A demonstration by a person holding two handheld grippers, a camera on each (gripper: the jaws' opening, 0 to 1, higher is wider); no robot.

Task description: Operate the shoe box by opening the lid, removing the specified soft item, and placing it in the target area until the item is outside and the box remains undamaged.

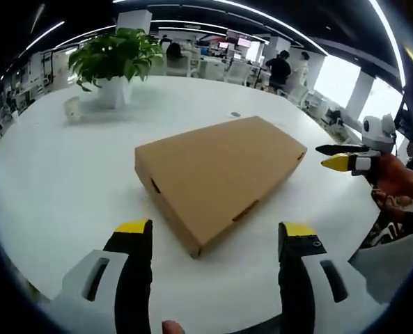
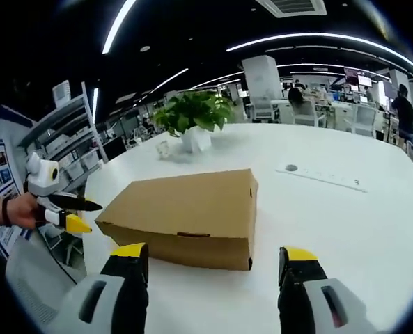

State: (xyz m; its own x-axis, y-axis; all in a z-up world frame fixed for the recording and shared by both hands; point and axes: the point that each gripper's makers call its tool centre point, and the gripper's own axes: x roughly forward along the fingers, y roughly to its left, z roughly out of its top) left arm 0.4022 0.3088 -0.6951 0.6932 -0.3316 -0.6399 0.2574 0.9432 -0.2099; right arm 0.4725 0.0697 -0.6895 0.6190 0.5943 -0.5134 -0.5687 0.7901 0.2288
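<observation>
The shoe box (image 1: 216,177) lies flat on the white counter (image 1: 67,181), just ahead of the left claw (image 1: 216,240) and centred between its spread jaws; in the right gripper view the same box (image 2: 185,212) sits just beyond the right claw (image 2: 213,264), a little toward its left jaw. The lid is shut down all round, so whatever is inside is hidden and the soft item cannot be made out. Small slots show along the box's side walls, but nothing can be seen through them.

Both claws stand wide and hold nothing, and neither touches the box. The right claw also shows at the right edge of the left gripper view (image 1: 335,156), held by a hand (image 1: 401,177) that is partly cut off there, beyond the box's far corner. The left claw appears at the left edge of the right gripper view (image 2: 84,214), near the box's end.

Well beyond the box, a potted plant (image 1: 115,59) stands on the counter, with a small pale object (image 1: 72,108) beside it, too blurred to identify. A flat strip (image 2: 321,176) lies on the counter to the right of the box in the right gripper view.
</observation>
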